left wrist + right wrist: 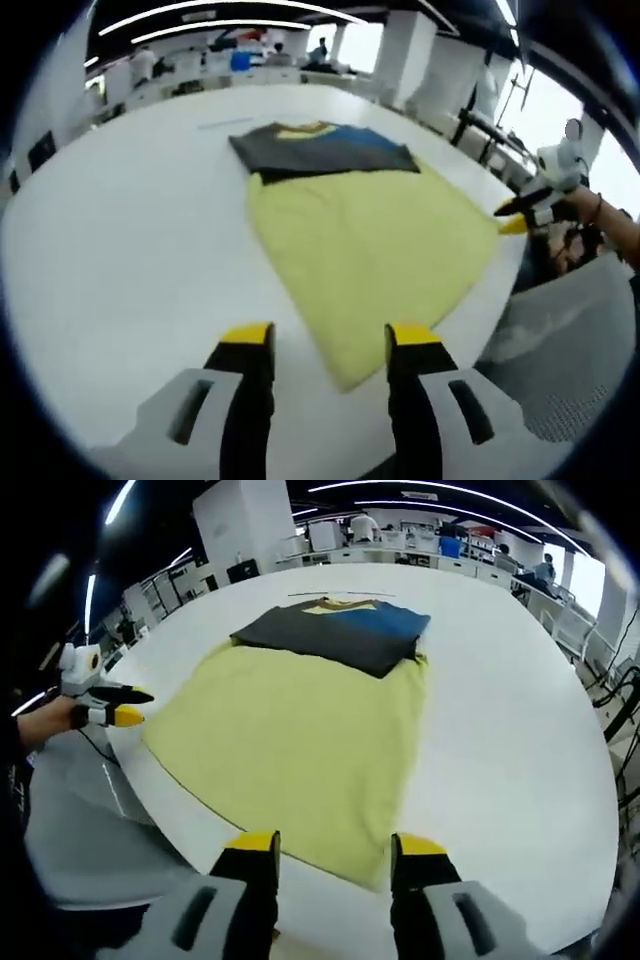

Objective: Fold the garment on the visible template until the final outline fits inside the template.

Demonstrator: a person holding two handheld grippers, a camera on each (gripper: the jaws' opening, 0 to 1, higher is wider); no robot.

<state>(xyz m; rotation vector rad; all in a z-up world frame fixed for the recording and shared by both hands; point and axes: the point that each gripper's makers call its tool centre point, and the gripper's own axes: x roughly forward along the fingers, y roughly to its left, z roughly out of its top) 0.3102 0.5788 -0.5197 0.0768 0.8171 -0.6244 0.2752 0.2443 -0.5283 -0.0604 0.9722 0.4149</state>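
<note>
A yellow garment (360, 250) (290, 740) lies flat on the white table (120, 230), its far end dark grey and blue (320, 150) (330, 630), apparently folded over the yellow. In the left gripper view, my left gripper (330, 340) is open, one near corner of the cloth lying between its jaws. My right gripper (335, 845) is open too, over the other near corner. Each gripper also appears in the other's view, beside a garment corner at the table edge: the right (508, 218), the left (138, 706). A faint line (340, 594) marks the table beyond the garment.
The table's edge (130, 770) runs just behind the near hem, with grey floor (570, 340) below it. A person's hand and forearm (600, 215) hold the right gripper. Desks and people stand far behind the table.
</note>
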